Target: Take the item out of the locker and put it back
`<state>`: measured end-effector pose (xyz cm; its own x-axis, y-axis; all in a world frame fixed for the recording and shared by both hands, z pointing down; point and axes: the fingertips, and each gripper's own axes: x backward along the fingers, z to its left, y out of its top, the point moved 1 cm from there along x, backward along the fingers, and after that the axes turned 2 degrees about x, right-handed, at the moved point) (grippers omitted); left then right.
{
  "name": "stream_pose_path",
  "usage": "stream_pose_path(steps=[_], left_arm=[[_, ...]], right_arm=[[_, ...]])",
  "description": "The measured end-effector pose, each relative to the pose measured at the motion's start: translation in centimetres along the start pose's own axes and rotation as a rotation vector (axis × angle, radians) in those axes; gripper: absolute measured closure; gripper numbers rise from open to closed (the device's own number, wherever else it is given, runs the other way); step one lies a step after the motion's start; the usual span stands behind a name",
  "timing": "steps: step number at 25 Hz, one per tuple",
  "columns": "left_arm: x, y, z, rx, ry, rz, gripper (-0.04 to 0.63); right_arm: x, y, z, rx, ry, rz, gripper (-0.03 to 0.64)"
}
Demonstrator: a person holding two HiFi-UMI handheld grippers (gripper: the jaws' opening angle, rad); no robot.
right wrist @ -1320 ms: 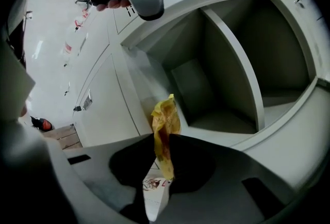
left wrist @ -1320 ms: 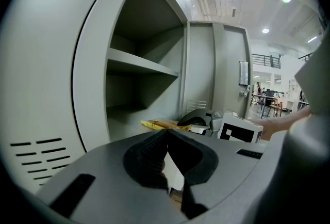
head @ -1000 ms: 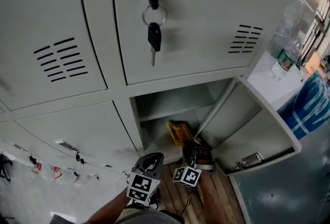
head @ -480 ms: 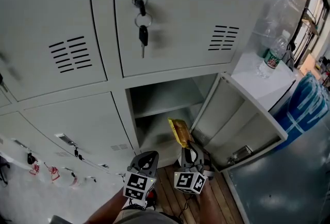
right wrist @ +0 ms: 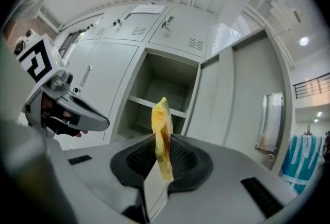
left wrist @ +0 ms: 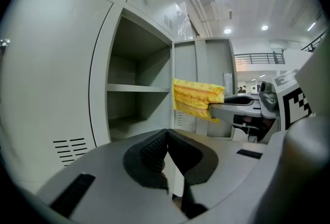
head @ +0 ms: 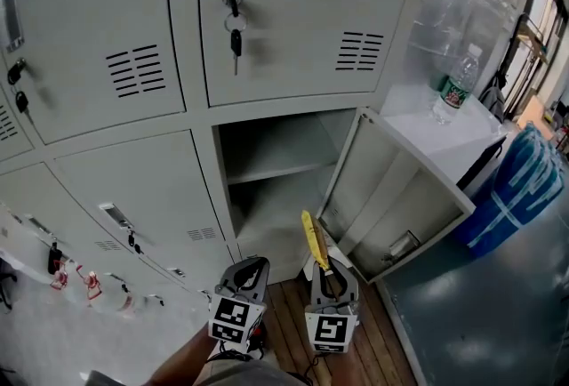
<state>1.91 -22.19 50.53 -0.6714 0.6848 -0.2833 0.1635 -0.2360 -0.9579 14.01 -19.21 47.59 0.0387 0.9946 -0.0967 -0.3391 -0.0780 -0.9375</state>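
Yellow packet is clamped edge-on and upright in the right gripper, the jaws nearly together on its lower end with most of the packet standing above the pads. The left gripper is held just beside it on the left, jaws closed together with nothing between them. The packet is outside the locker compartment, in front of its lower opening and above the wooden floor. The door is swung wide to the right, its inner face close on the packet's right side. The compartment mouth is unobstructed, and open room is seen both above and below the shelf. A water bottle stands on top of the low white unit behind the door, well clear. Compared with a second ago, the packet has been drawn back from the compartment's lower mouth, and both grippers now sit further out from the locker face.
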Motion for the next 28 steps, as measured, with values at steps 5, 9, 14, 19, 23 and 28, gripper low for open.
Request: stream_pose_path(steps=[5, 9, 14, 19, 23, 28], left_arm=[[2.4, 0.0, -2.4, 0.0, 0.011, -0.019, 0.572], [4.6, -0.8, -4.2, 0.006, 0.031, -0.025, 0.572], [7.1, -2.1, -6.1, 0.011, 0.056, -0.031, 0.572], [9.1, -3.2, -7.5, 0.018, 0.083, -0.036, 0.572], [10.1, -3.3, -8.2, 0.017, 0.097, -0.045, 0.572], [10.6, -3.3, -8.7, 0.002, 0.102, -0.045, 0.572]], right_arm=[[3.9, -0.8, 0.1, -0.071, 0.011, 0.002, 0.56], [7.0, -1.7, 0.3, -0.11, 0.025, 0.019, 0.56], [10.5, -2.8, 1.2, -0.133, 0.05, 0.021, 0.56], [13.3, -3.6, 1.7, -0.15, 0.064, 0.013, 0.56], [14.6, -3.7, 1.9, -0.15, 0.077, 0.004, 0.559], [15.0, -4.0, 1.8, -0.156, 0.081, -0.002, 0.56]])
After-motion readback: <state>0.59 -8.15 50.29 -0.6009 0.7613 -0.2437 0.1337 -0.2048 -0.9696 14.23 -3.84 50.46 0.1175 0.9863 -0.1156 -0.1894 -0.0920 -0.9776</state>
